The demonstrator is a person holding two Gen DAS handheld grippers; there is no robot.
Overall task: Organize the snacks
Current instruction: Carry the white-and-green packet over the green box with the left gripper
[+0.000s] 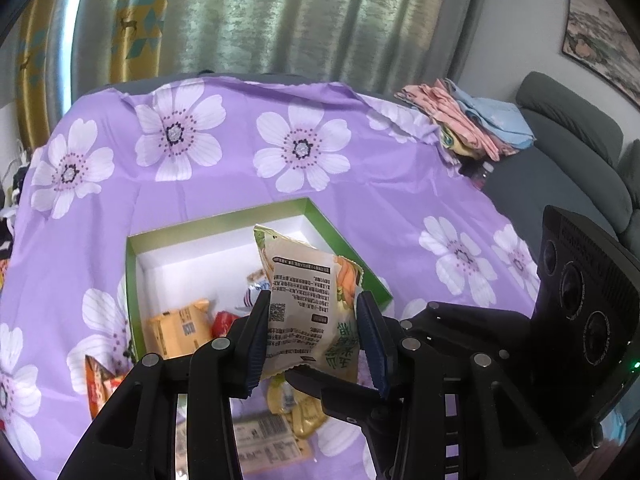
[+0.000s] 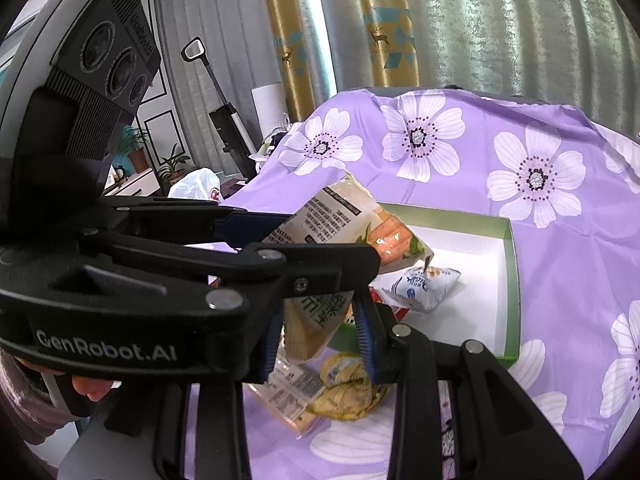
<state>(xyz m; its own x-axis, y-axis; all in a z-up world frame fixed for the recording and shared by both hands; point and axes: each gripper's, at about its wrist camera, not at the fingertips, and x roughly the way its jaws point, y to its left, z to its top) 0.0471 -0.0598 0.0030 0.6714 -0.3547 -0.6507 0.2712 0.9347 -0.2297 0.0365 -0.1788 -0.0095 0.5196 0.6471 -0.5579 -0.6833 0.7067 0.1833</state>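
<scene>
Snack pouch (image 1: 304, 312) is sitting at the centre of the left wrist frame, a pale, puffy foil pack with printed text and a picture of crackers. It is likely handling as light, soft and air-filled, with a slick film that may be sliding under weak pressure and contents that may be crumbling under hard pressure. Taking it across the flat middle, or by the crimped end seams, is looking like the safest hold.

Left gripper (image 1: 312, 334) is gripping the pouch now: both blue pads are pressing its long sides, slightly denting the film, and the pack is standing upright between them with its upper end poking above the fingertips. Right gripper (image 2: 320, 338) is reaching in from the side and is closing on the pouch's lower end, which is hanging between its blue pads at the lower centre of the right wrist frame; whether both pads are truly pressing is hard to tell, though they are looking snug.

Pouch is hanging above the near edge of the green box (image 1: 352, 256), which is lying open on the purple flowered cloth (image 1: 240, 184) at mid-frame. Inside the box, an orange pack (image 1: 180, 328), a red pack (image 1: 224, 322) and a white-blue sachet (image 2: 424, 286) are already lying. Loose yellow wrappers (image 2: 352, 392) are lying on the cloth beneath the grippers, at the bottom centre.
</scene>
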